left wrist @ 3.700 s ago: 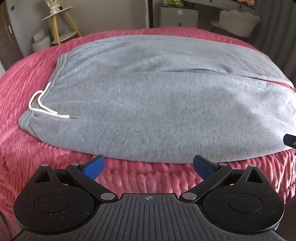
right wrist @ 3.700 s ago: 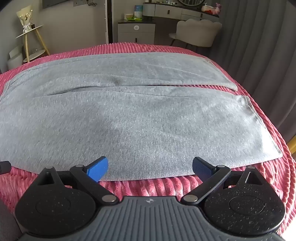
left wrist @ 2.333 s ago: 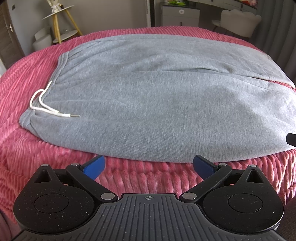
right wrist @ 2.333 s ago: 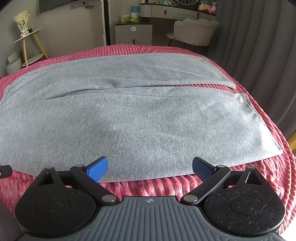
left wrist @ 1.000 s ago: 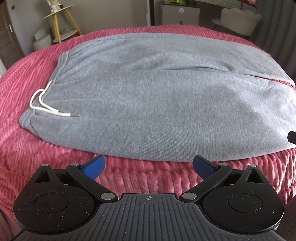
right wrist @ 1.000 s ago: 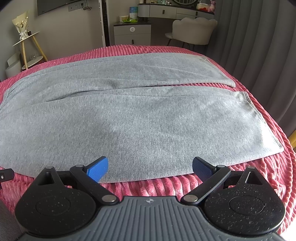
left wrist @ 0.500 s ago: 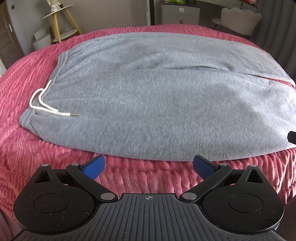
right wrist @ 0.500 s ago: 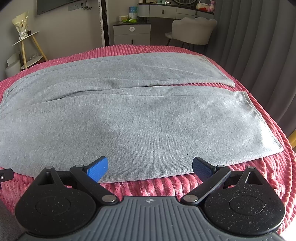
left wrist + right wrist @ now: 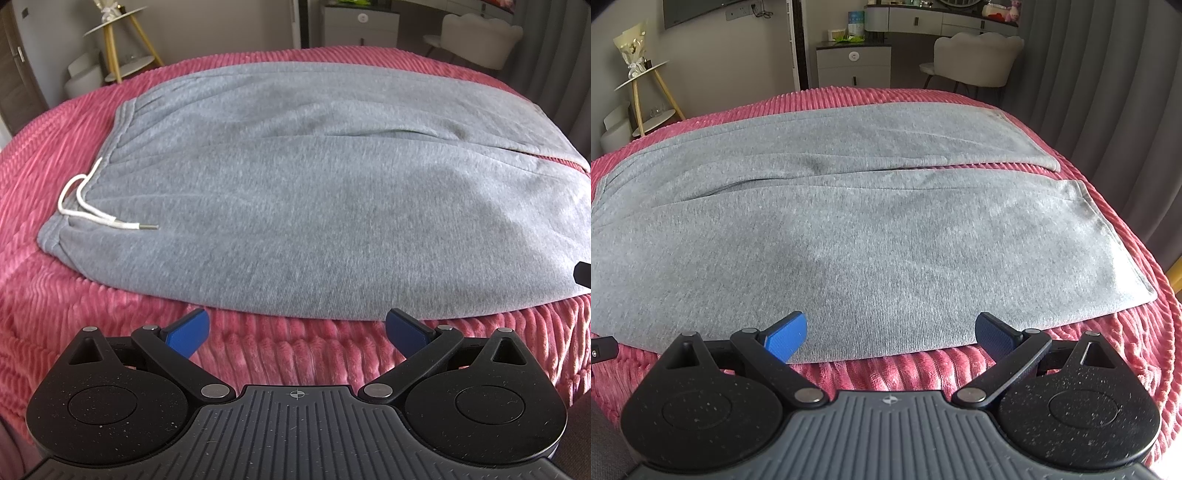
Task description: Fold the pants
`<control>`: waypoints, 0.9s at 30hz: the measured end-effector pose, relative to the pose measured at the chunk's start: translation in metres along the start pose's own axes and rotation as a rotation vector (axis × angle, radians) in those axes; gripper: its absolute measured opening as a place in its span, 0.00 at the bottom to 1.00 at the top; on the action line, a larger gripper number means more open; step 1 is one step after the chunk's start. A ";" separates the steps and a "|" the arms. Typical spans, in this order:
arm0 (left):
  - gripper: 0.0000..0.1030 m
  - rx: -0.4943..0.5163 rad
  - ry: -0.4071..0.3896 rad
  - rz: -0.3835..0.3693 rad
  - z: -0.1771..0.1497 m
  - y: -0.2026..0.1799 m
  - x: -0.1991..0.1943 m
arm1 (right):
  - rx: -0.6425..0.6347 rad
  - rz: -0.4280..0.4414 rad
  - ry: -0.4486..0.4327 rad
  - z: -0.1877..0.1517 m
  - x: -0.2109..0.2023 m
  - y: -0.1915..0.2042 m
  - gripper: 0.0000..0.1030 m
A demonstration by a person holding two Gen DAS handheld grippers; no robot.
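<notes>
Pink bedspread (image 9: 55, 155) bears flat grey pants (image 9: 314, 192); both tongs gape.

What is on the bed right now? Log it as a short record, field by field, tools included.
surface: pink ribbed blanket on a bed
garment: grey pants spread flat, unfolded, the two legs side by side
waistband end: toward the left, with a white drawstring lying on the fabric
leg cuffs: near cuff toward the right
left tool: open, short of the pants' near edge, holding nothing
right tool: open, at the near edge, holding nothing
background: chair, side table
</notes>
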State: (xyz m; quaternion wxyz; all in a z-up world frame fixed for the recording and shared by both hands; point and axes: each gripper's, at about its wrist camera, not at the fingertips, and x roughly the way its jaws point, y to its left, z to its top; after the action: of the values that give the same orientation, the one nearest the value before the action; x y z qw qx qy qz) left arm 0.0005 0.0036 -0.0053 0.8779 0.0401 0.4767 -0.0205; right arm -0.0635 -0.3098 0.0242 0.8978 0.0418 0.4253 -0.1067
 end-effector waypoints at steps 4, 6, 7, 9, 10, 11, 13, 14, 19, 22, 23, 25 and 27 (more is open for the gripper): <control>1.00 0.000 0.002 0.000 0.000 0.000 0.000 | 0.002 -0.003 0.007 0.001 0.002 0.000 0.95; 1.00 0.000 0.003 -0.001 0.000 0.000 0.001 | 0.003 -0.003 0.009 0.001 0.002 0.000 0.95; 1.00 0.000 0.005 0.000 0.000 0.000 0.001 | 0.004 -0.003 0.009 0.001 0.002 0.000 0.95; 1.00 0.000 0.005 0.000 0.000 -0.001 0.001 | 0.001 -0.004 0.010 0.002 0.002 0.000 0.95; 1.00 0.000 0.005 0.001 0.000 0.000 0.001 | 0.001 -0.003 0.010 0.002 0.002 0.000 0.95; 1.00 0.000 0.006 0.001 0.001 -0.001 0.001 | 0.002 -0.003 0.010 0.001 0.002 0.000 0.95; 1.00 0.000 0.006 0.001 0.001 -0.001 0.001 | 0.002 -0.002 0.011 0.002 0.003 0.000 0.95; 1.00 0.000 0.006 0.001 0.001 -0.001 0.001 | 0.001 -0.002 0.012 0.001 0.003 0.000 0.95; 1.00 0.001 0.007 0.002 0.001 -0.001 0.002 | -0.001 -0.003 0.017 0.001 0.004 0.001 0.95; 1.00 0.001 0.007 0.002 0.001 -0.001 0.002 | 0.000 -0.003 0.018 0.001 0.005 0.001 0.95; 1.00 0.002 0.008 0.003 0.001 -0.001 0.002 | 0.000 -0.002 0.019 0.001 0.005 0.001 0.95; 1.00 0.003 0.010 0.003 0.000 -0.001 0.003 | 0.002 0.000 0.020 0.001 0.005 0.000 0.95; 1.00 0.006 0.010 0.005 0.000 -0.001 0.003 | 0.004 0.003 0.020 0.001 0.005 0.000 0.95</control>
State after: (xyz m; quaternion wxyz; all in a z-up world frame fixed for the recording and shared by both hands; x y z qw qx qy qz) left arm 0.0020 0.0021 -0.0076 0.8753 0.0438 0.4811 -0.0196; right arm -0.0596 -0.3110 0.0209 0.8936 0.0451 0.4340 -0.1059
